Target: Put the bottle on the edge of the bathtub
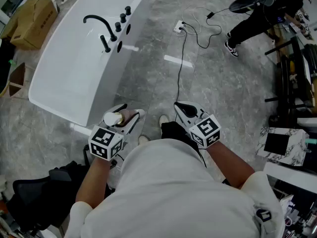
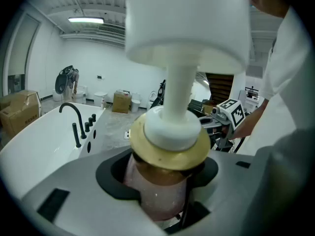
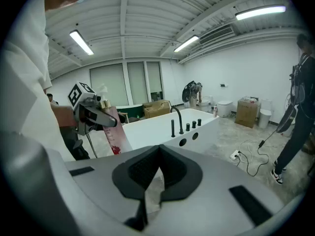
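A pump bottle [image 1: 119, 118] with a white pump head, gold collar and pinkish body is in my left gripper [image 1: 126, 120], which is shut on it. In the left gripper view the bottle [image 2: 162, 191] stands upright between the jaws and its pump head [image 2: 187, 23] fills the top of the picture. The white bathtub [image 1: 106, 83], with a black faucet [image 1: 101, 26], lies ahead and to the left; its near end is just in front of the bottle. My right gripper [image 1: 184, 109] hangs beside it, shut and empty. The right gripper view shows the bottle [image 3: 114, 132] and the bathtub [image 3: 157, 129].
A cardboard box [image 1: 34, 14] sits left of the tub. A power strip with black cables [image 1: 179, 28] lies on the grey floor. A person [image 1: 257, 14] stands at the top right. A black chair [image 1: 39, 192] is at the lower left, shelving and a marbled box [image 1: 285, 143] at the right.
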